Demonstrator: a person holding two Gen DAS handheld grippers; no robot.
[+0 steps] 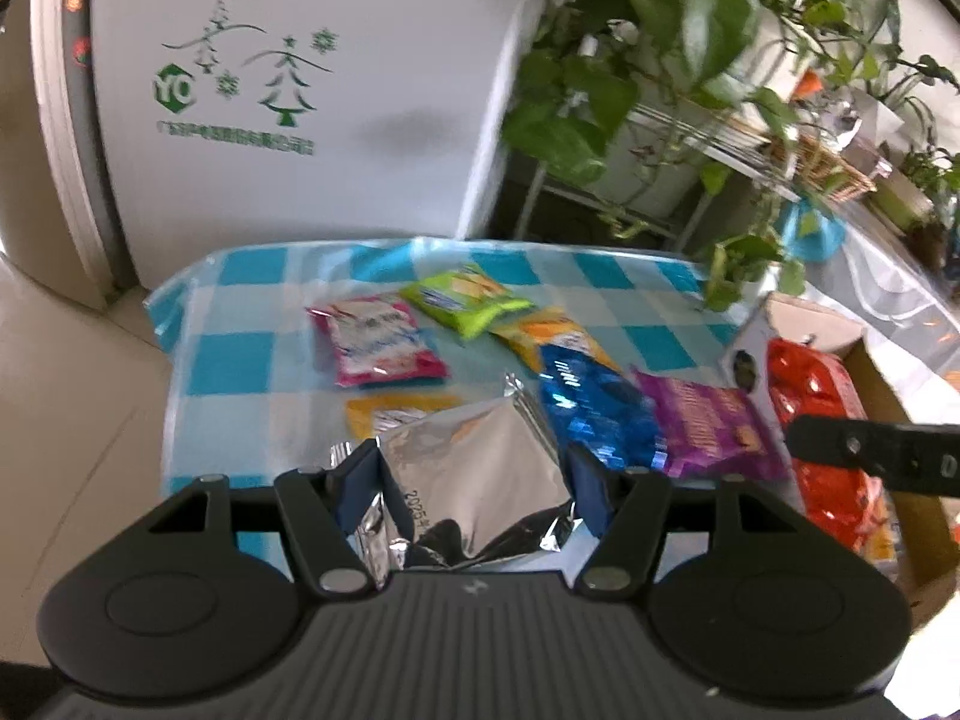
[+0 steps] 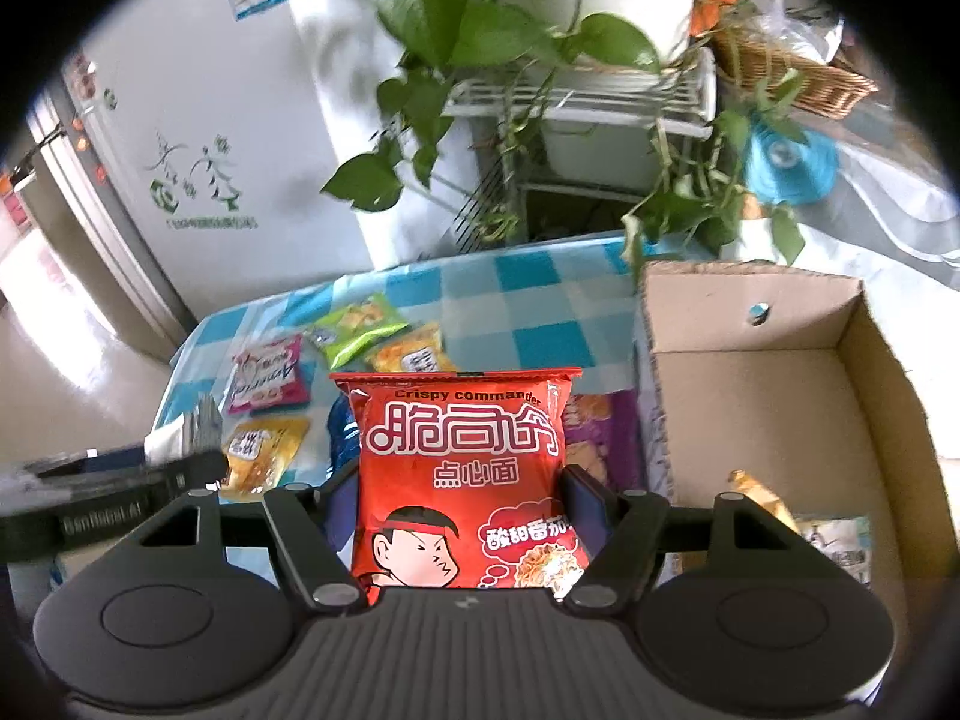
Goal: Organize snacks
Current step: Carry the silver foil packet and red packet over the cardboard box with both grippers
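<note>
My left gripper (image 1: 471, 468) is shut on a silver foil snack bag (image 1: 474, 480) and holds it above the checked table. My right gripper (image 2: 465, 489) is shut on a red noodle snack bag (image 2: 462, 480), held upright left of the cardboard box (image 2: 750, 384); that bag also shows in the left wrist view (image 1: 816, 420). On the blue-and-white tablecloth (image 1: 252, 354) lie a pink bag (image 1: 378, 339), a green bag (image 1: 465, 300), an orange bag (image 1: 552, 330), a yellow bag (image 1: 390, 411), a blue bag (image 1: 588, 402) and a purple bag (image 1: 702, 426).
The open cardboard box holds a couple of snack packs (image 2: 834, 540) at its near end. A white fridge (image 1: 300, 90) stands behind the table. Trailing green plants (image 2: 480, 30) on a white rack (image 2: 576, 96) and a wicker basket (image 2: 792, 78) stand behind the table and box.
</note>
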